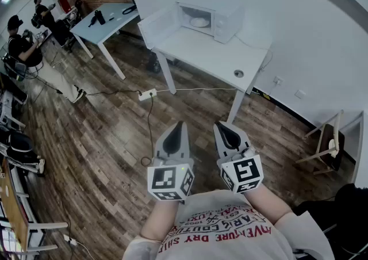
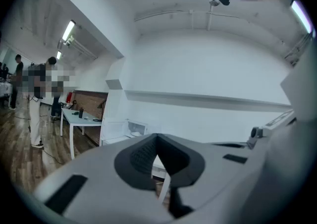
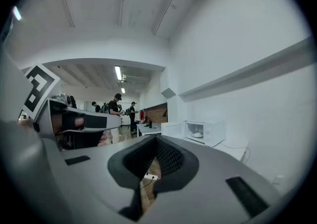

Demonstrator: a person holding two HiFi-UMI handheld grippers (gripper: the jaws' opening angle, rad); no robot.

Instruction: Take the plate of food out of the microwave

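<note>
Currently, the step in hand is the approach: the microwave (image 1: pixel 211 18) stands on the white table (image 1: pixel 214 56) in the upper centre of the head view, well apart from both grippers at the bottom centre. The left gripper (image 1: pixel 179 126) has its jaws closed together with nothing between them. The right gripper (image 1: pixel 221 126) is likewise closed and empty. Both are held level, side by side.

The plate (image 1: pixel 199 22) lies flat inside the lit cavity, and the door (image 1: pixel 155 25) is already swung open to the left. Whether food sits on the plate cannot be told at this size.

Recommended procedure:
- Walk up to the table front and step clear of the power strip (image 1: pixel 146 94) and its cable on the floor.
- Open the jaws before they reach the cavity.
- Enter level, away from the open door, and take the plate by its near rim.
- Keep the plate horizontal while drawing it out.

Orientation: the cavity opening faces the lower left of the head view. The microwave's long axis runs left to right along the table's rear edge. The plate appears round and therefore has no long axis of its own. Its face points up.
</note>
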